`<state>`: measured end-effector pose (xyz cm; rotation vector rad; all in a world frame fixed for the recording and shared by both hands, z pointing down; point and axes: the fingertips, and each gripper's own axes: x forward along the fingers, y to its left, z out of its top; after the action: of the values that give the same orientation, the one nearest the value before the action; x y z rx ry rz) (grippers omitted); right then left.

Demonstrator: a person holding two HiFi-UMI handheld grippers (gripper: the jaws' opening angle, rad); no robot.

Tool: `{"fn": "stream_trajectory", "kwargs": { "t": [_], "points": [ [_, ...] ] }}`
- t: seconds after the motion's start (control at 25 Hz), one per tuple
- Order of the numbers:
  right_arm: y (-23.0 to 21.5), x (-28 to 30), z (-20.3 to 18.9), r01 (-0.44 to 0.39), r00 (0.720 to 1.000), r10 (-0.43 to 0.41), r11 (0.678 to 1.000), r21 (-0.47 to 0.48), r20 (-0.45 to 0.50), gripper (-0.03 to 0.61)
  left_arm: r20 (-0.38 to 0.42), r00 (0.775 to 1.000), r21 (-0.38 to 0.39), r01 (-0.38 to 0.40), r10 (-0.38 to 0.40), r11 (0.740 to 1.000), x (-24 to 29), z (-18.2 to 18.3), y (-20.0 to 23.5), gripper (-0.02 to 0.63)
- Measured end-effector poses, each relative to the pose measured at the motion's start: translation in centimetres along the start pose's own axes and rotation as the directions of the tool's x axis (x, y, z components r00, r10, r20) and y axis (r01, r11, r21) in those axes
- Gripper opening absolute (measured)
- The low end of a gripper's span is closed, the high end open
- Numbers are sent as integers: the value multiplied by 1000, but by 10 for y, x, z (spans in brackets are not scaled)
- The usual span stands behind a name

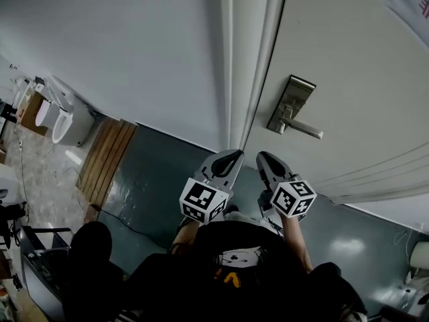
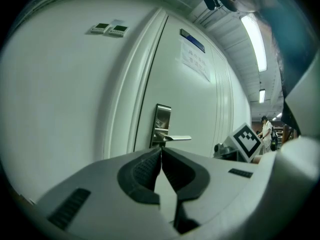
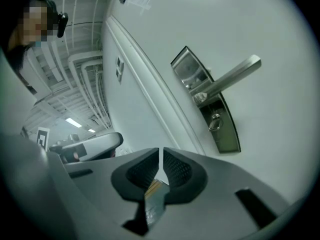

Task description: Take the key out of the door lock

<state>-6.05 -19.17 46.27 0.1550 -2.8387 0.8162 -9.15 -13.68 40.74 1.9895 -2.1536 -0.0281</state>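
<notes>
Left tool [image 1: 232, 155]: jaws together, nothing between them.
Right tool [image 1: 263, 157]: jaws together, empty, just beside the left one.
Door lock [image 1: 291, 104]: above both tools, apart from them.
Key [image 3: 215, 123]: in the keyhole, below the lever handle [image 3: 232, 76].

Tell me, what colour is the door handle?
Silver-grey metal; the door handle shows best in the right gripper view.

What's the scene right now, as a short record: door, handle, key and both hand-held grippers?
door: white, appears closed
handle: metal lever on a metal plate
key: in the plate near the lever's base, not yet touched
left hand-held gripper: jaws together, empty, short of the door
right hand-held gripper: jaws together, empty, short of the door
</notes>
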Motion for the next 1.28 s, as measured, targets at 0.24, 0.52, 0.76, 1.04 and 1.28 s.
{"fn": "stream_trajectory", "kwargs": {
  "t": [0.24, 0.52, 0.76, 1.04, 1.28],
  "points": [
    [-17, -13, 2, 63, 998, -64, 998, 25, 22, 12, -15, 998, 4, 57, -56, 998, 17, -3, -7, 12],
    [-39, -20, 12, 152, 982, -163, 982, 110, 96, 48, -46, 987, 15, 156, -155, 988, 29, -5, -7, 12],
    [-46, -15, 22, 212, 959, -241, 959, 186, 149, 77, -63, 968, 23, 243, -241, 970, 37, 1, 3, 12],
    [-59, -6, 31, 256, 922, -323, 923, 289, 214, 91, -78, 936, 27, 345, -343, 938, 42, 4, 9, 12],
    [-73, -1, 38, 244, 886, -373, 881, 406, 276, 118, -88, 909, 35, 411, -407, 911, 41, 5, 10, 12]
  ]
}}
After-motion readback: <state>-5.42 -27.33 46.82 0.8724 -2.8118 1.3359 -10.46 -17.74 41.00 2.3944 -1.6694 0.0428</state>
